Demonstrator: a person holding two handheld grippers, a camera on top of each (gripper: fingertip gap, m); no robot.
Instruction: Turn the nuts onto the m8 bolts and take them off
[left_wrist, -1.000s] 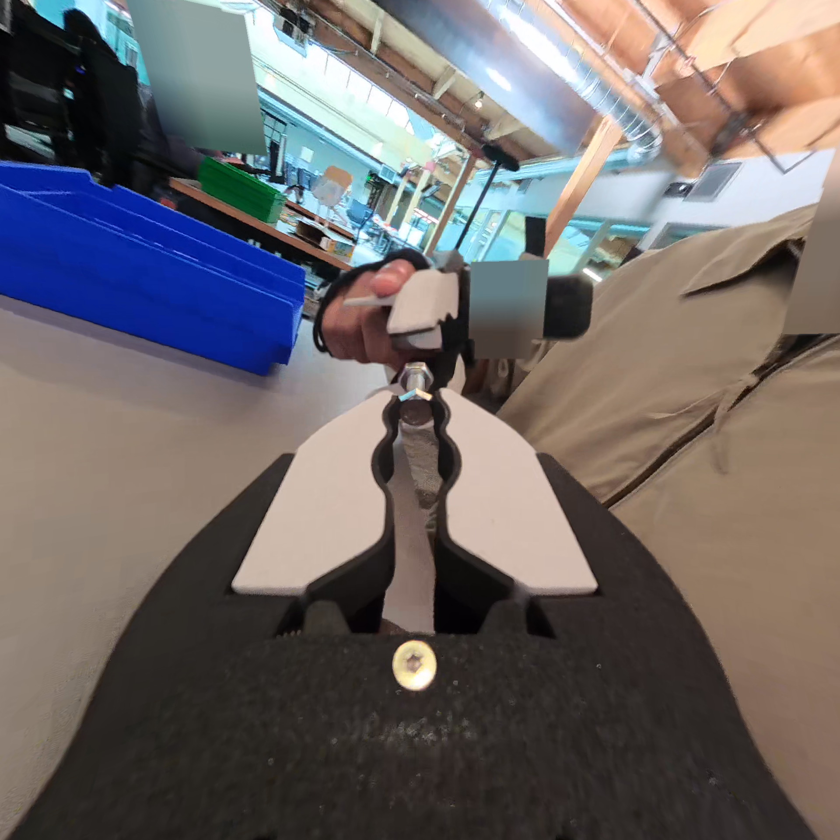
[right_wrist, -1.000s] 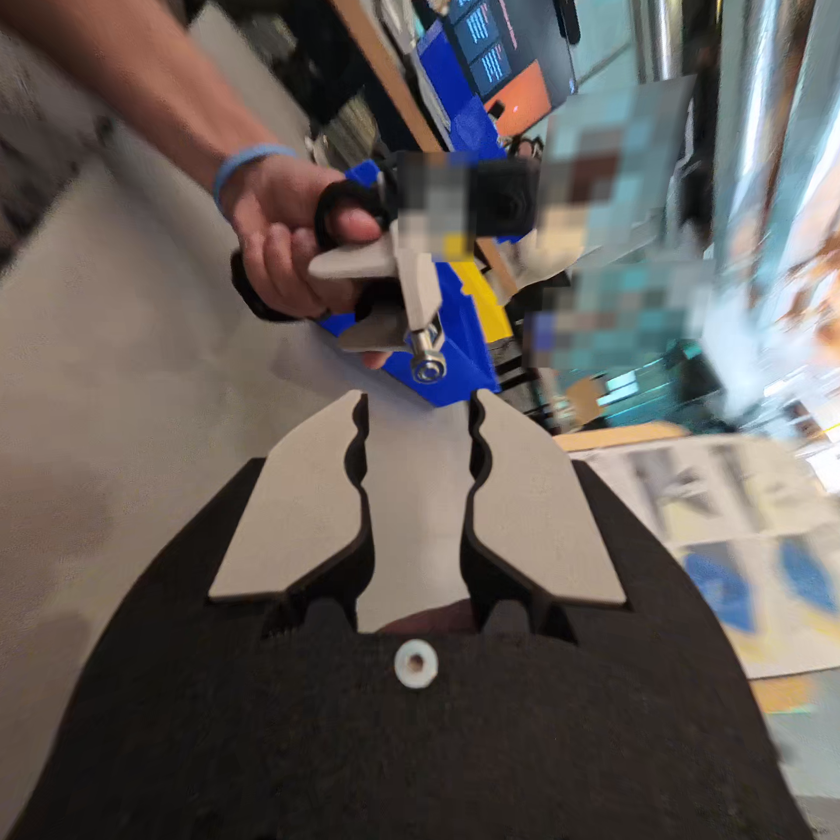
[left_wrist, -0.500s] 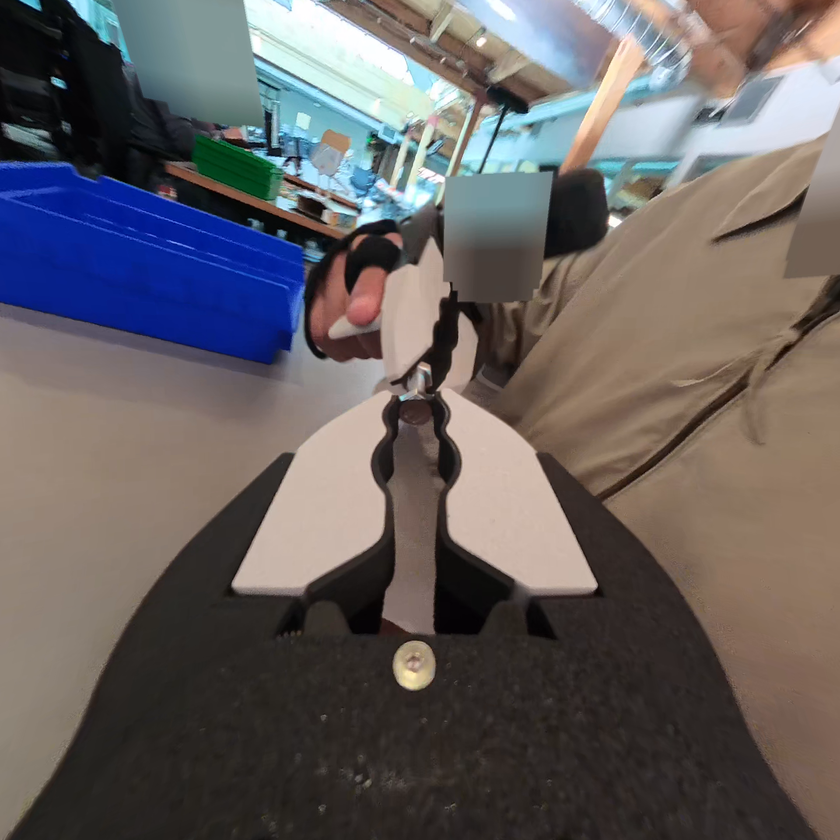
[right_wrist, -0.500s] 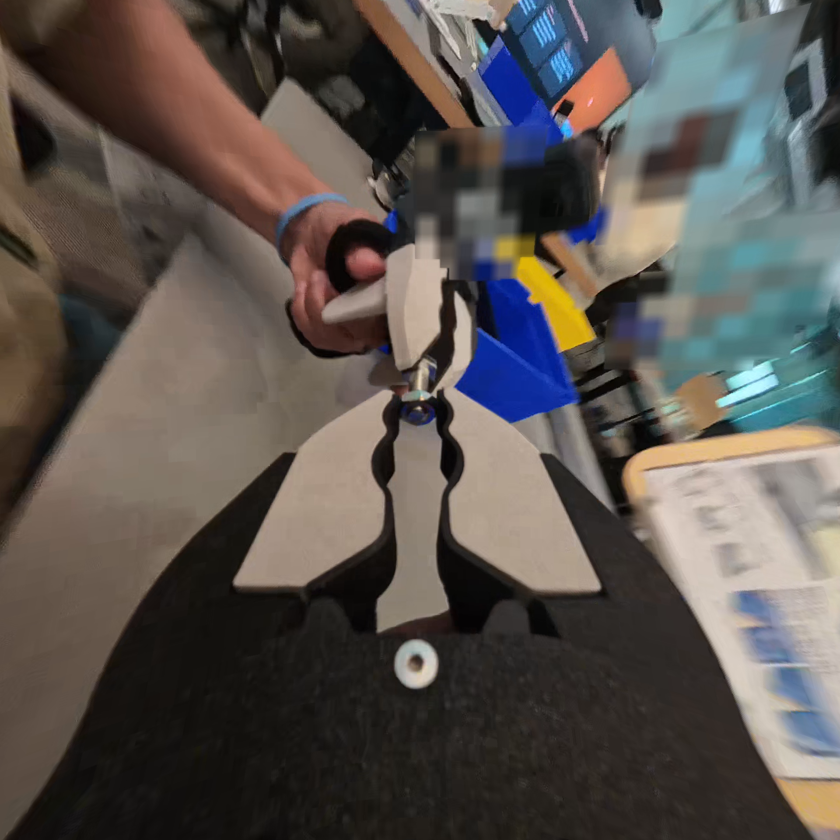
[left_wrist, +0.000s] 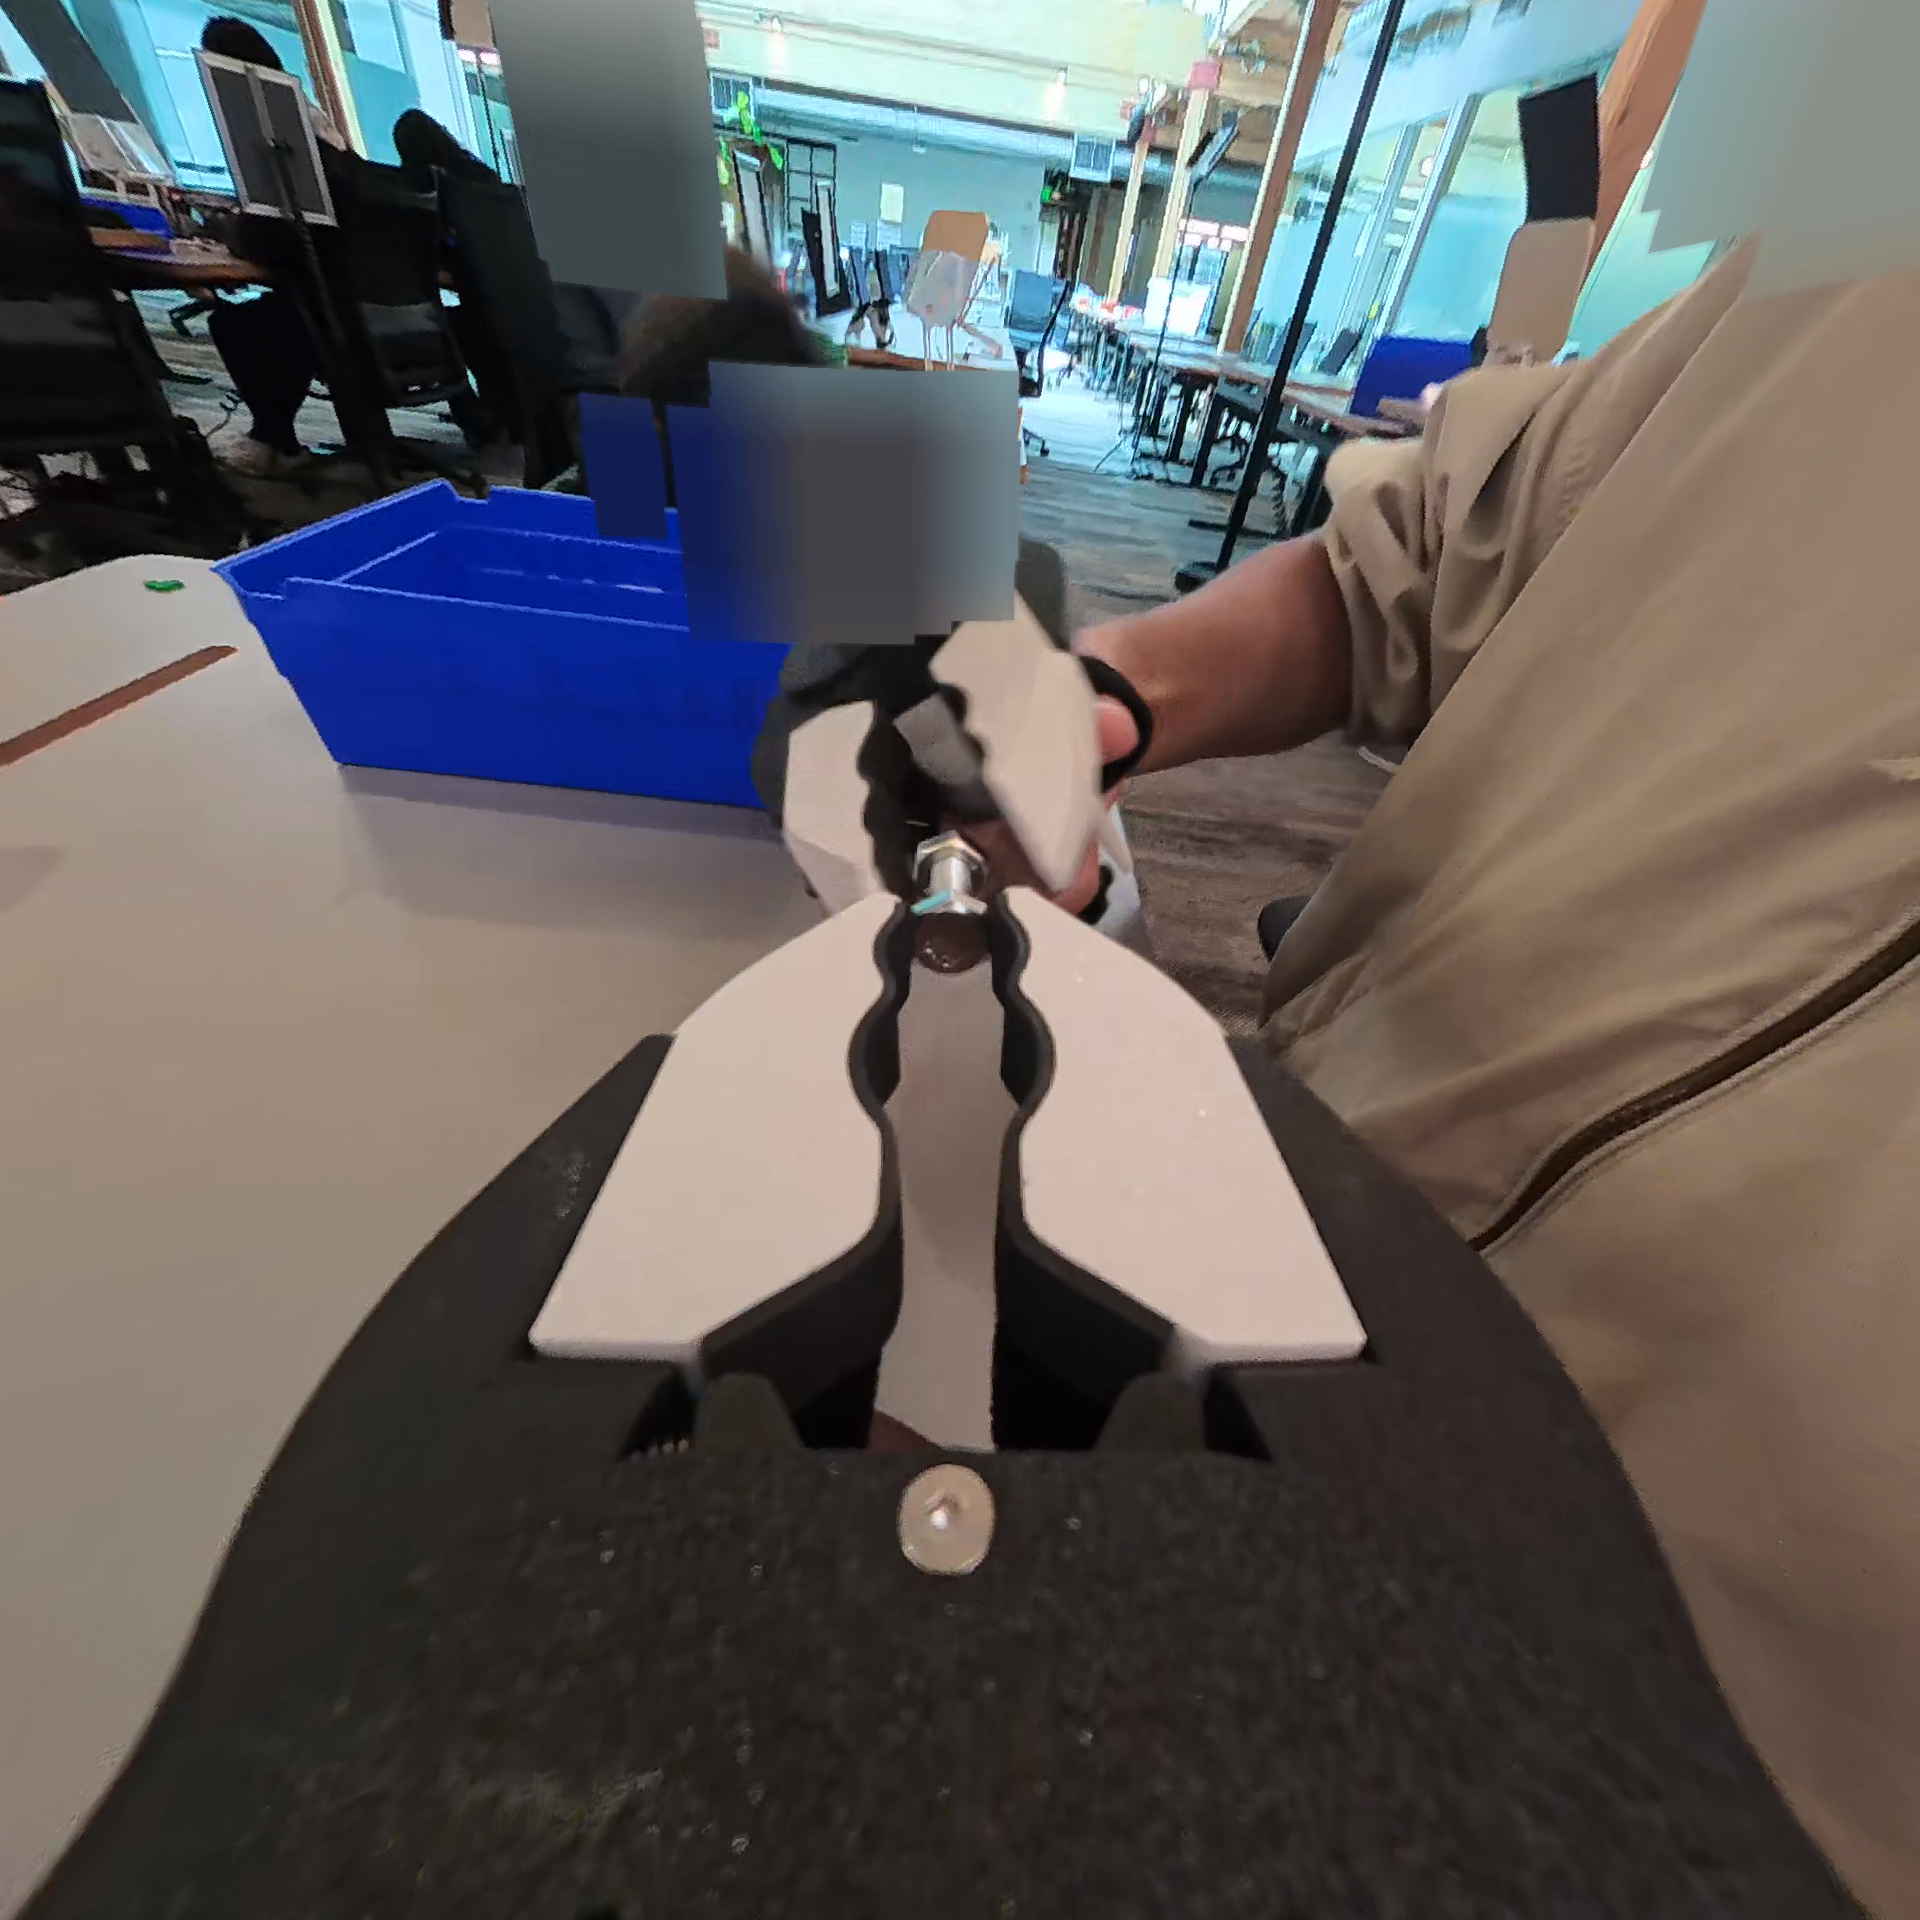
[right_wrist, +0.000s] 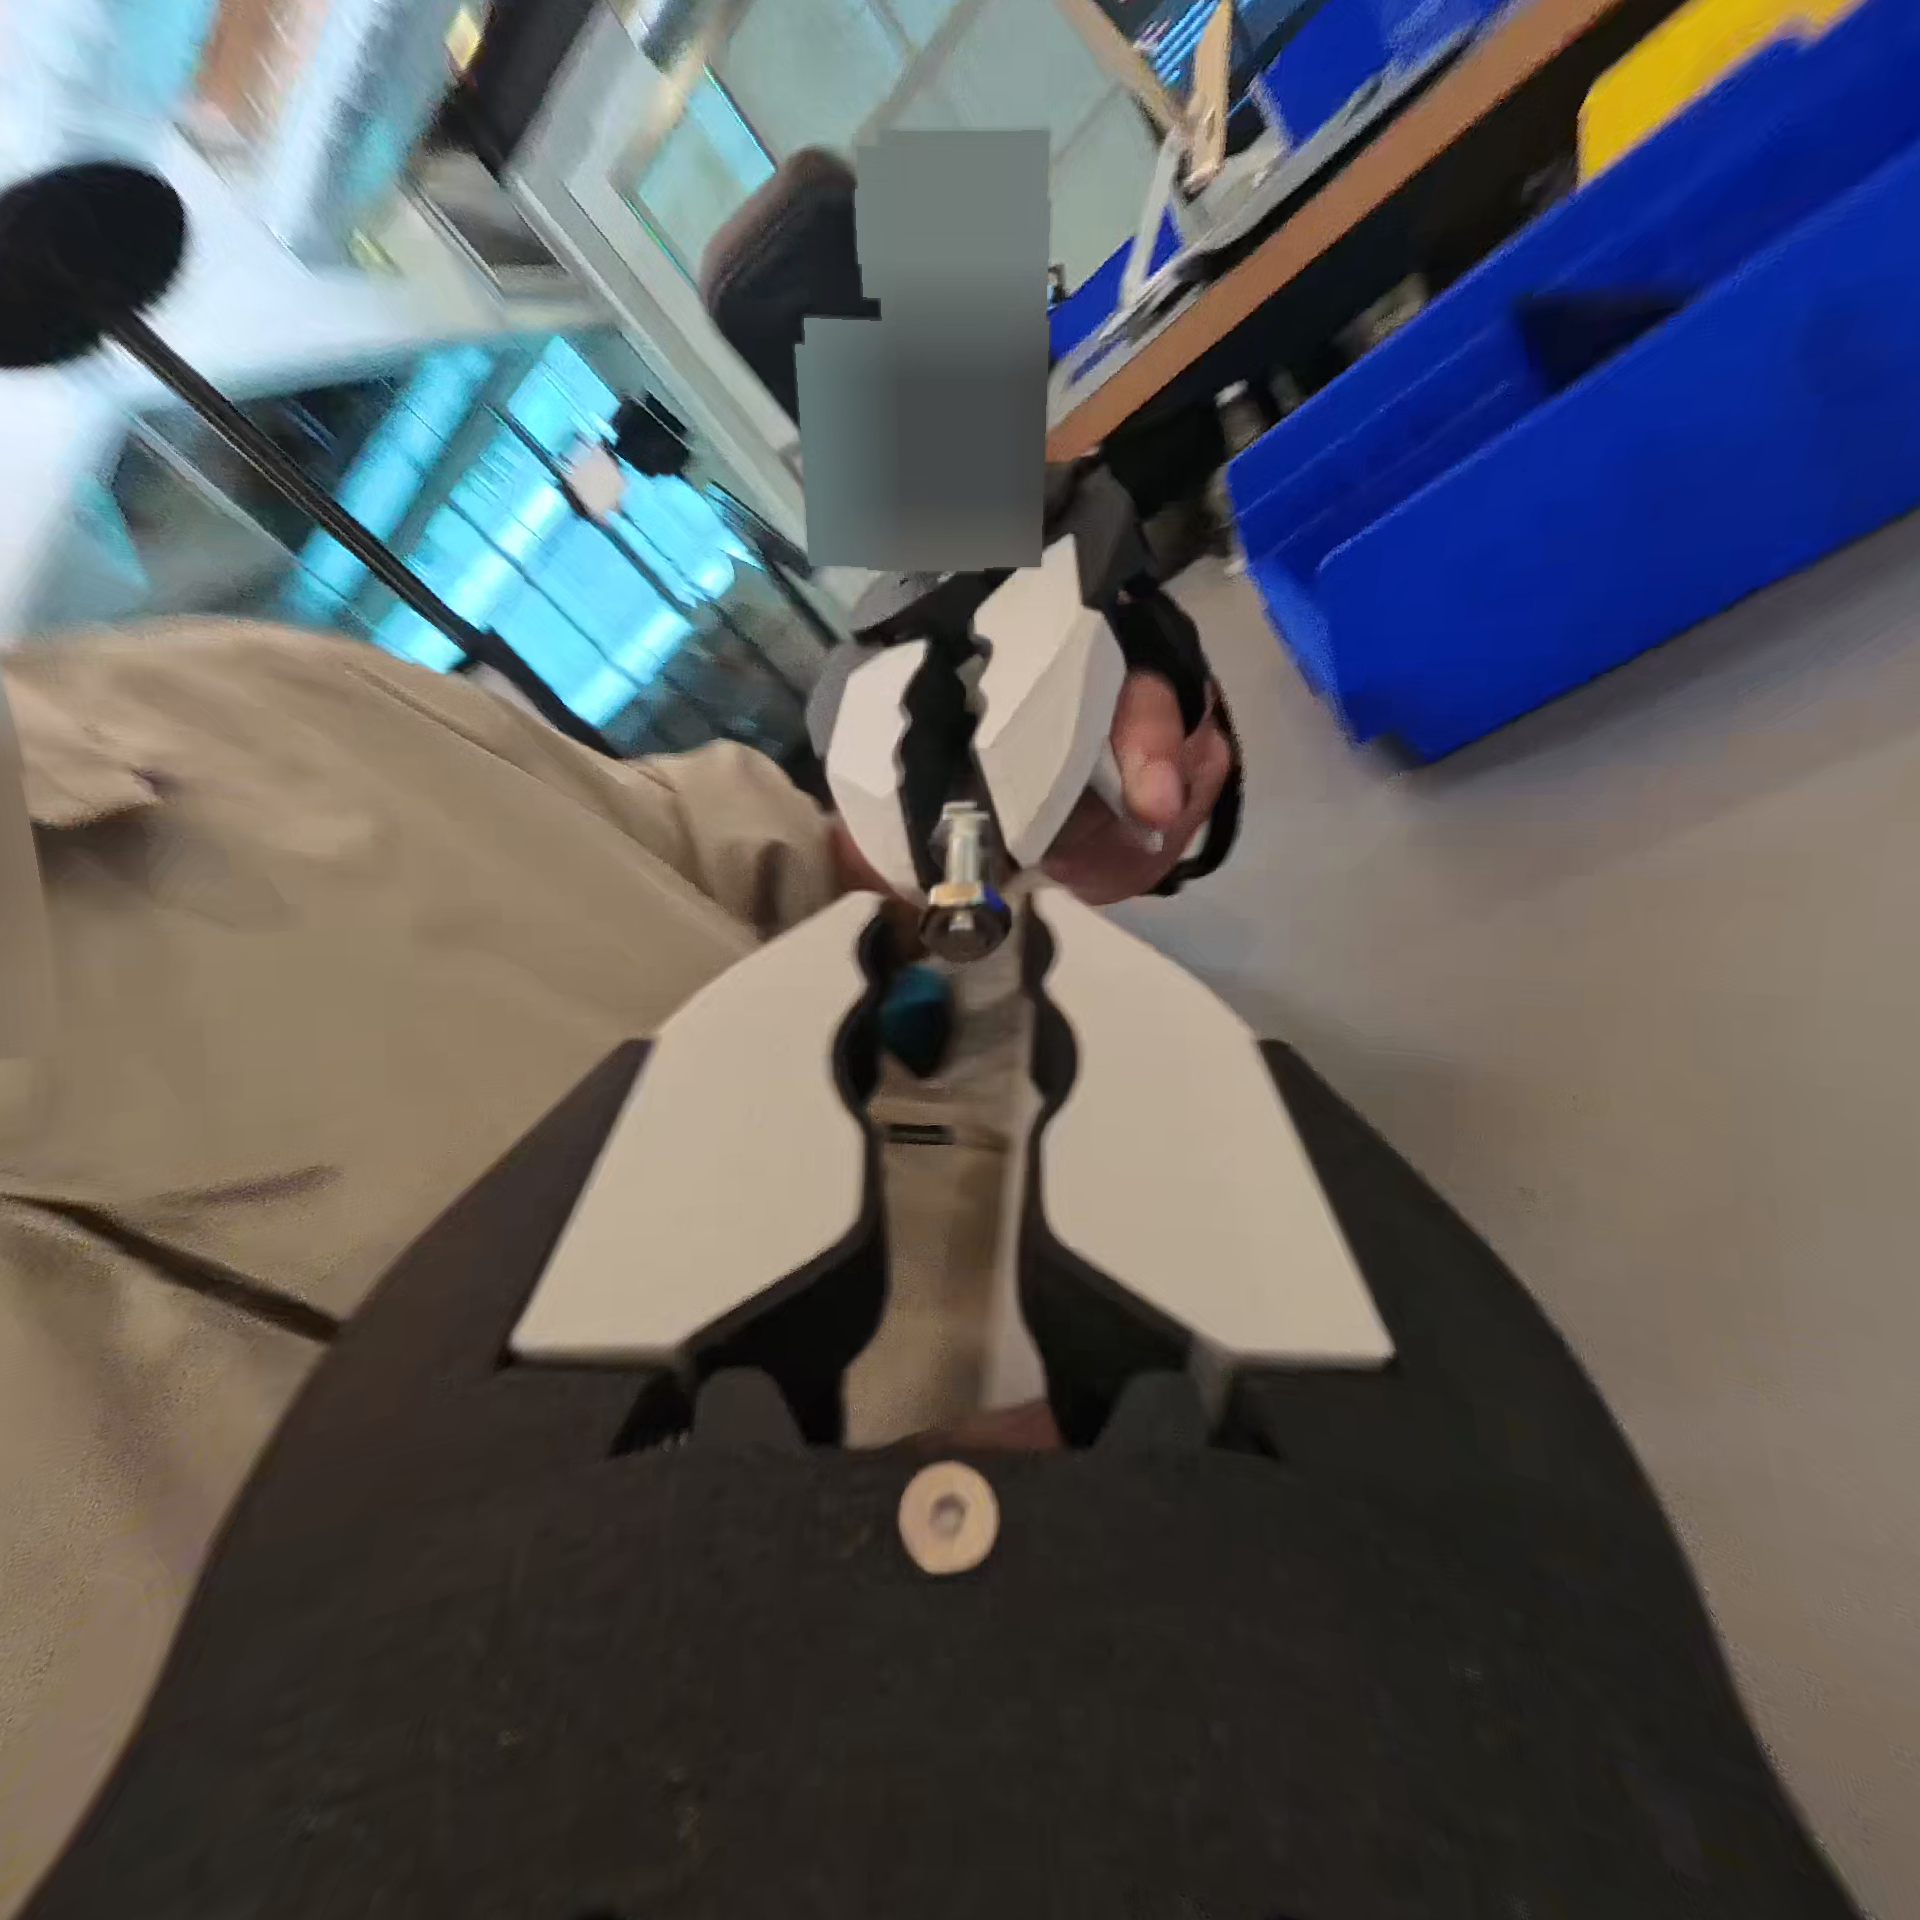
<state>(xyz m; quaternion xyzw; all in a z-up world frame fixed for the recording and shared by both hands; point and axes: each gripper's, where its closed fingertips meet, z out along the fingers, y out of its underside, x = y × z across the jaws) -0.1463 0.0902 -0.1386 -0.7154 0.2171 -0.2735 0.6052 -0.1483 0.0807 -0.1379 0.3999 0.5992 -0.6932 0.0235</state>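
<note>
Between both grippers, above the counter (left_wrist: 312, 987), the bolt (left_wrist: 951, 876) is held: head pinched by left gripper (left_wrist: 948, 940), nut (right_wrist: 961, 914) clamped by right gripper (right_wrist: 951, 935). Steel's prob. stiff, slick; nut's flats are best gripped.

The bolt (left_wrist: 951, 883) spans between the two facing claws: left claw (left_wrist: 948, 940) near, right claw (left_wrist: 940, 821) far. A bin (left_wrist: 499, 665) sits on the tabletop (left_wrist: 312, 987), far left.
</note>
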